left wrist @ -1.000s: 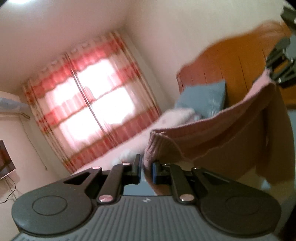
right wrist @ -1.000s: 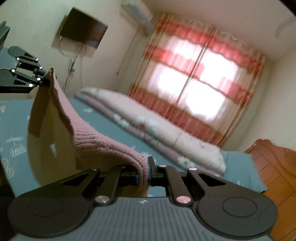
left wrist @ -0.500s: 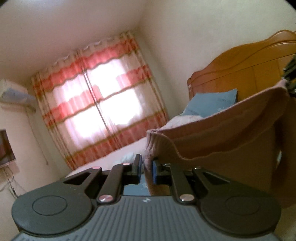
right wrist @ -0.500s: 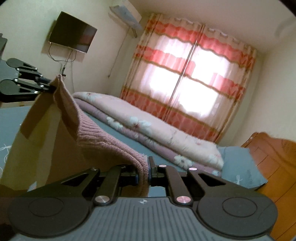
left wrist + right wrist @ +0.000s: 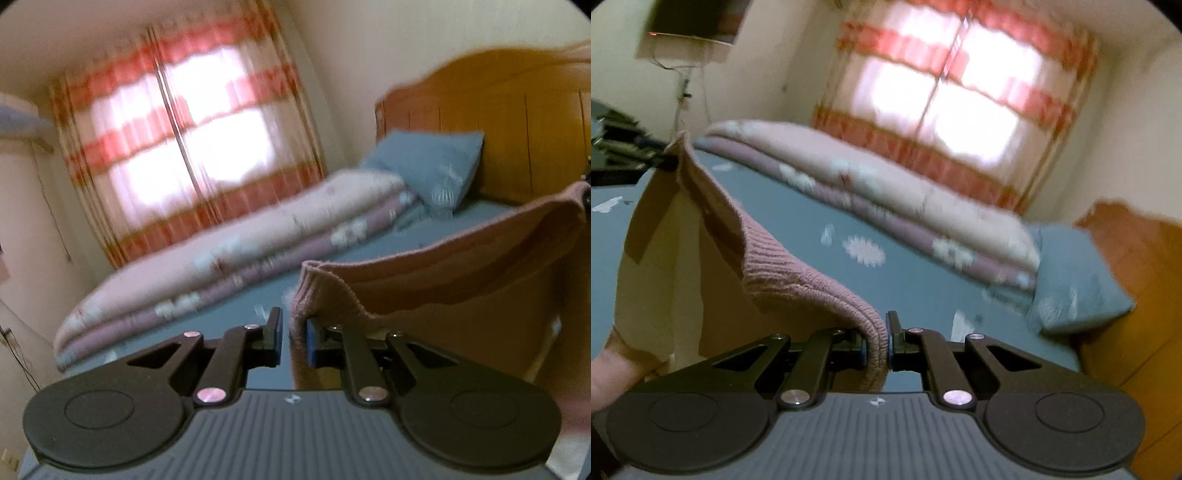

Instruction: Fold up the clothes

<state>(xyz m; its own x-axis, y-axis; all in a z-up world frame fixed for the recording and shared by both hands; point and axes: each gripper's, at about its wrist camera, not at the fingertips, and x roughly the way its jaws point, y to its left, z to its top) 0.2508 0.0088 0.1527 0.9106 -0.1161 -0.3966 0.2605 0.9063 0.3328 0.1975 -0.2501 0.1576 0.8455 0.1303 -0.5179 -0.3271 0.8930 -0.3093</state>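
Observation:
A pink knit sweater [image 5: 443, 273] hangs stretched between my two grippers above the blue bed sheet [image 5: 923, 280]. My left gripper [image 5: 293, 332] is shut on one ribbed corner, with the cloth lying against its right pad. In the right wrist view the sweater [image 5: 783, 273] runs from my right gripper [image 5: 879, 343], shut on its ribbed hem, away to the left gripper [image 5: 624, 155] at the far left edge. The sweater's body droops below the held edge and hides the sheet under it.
A folded floral quilt [image 5: 221, 266] lies along the far side of the bed, by the curtained window [image 5: 192, 129]. A blue pillow [image 5: 432, 173] leans on the wooden headboard [image 5: 498, 122]. A hand [image 5: 605, 373] shows at the lower left.
Both grippers have come down toward the bed with the sweater still strung between them; more of the sheet and quilt shows now. Both grips look unchanged.

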